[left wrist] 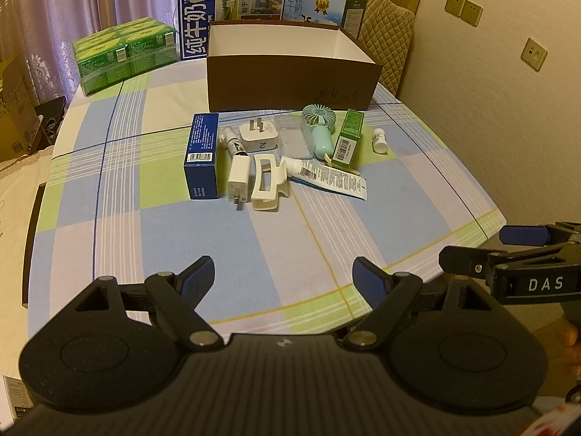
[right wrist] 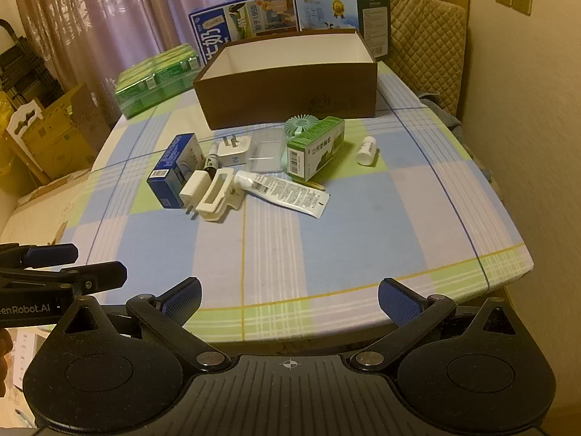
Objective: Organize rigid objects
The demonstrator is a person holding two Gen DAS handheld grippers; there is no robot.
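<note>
With both the left gripper (left wrist: 283,279) and right gripper (right wrist: 290,299) spread and empty, sorting has not begun; next, reach toward 12 o'clock for the hair clip (left wrist: 267,185).

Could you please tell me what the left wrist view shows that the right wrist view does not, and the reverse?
Only the left wrist view shows the third wall socket set apart from the pair.

Only the right wrist view shows the yellow cartons on the floor beside the table.

Both show the open brown box, the small white bottle and both hand-held grippers, open and empty.
</note>
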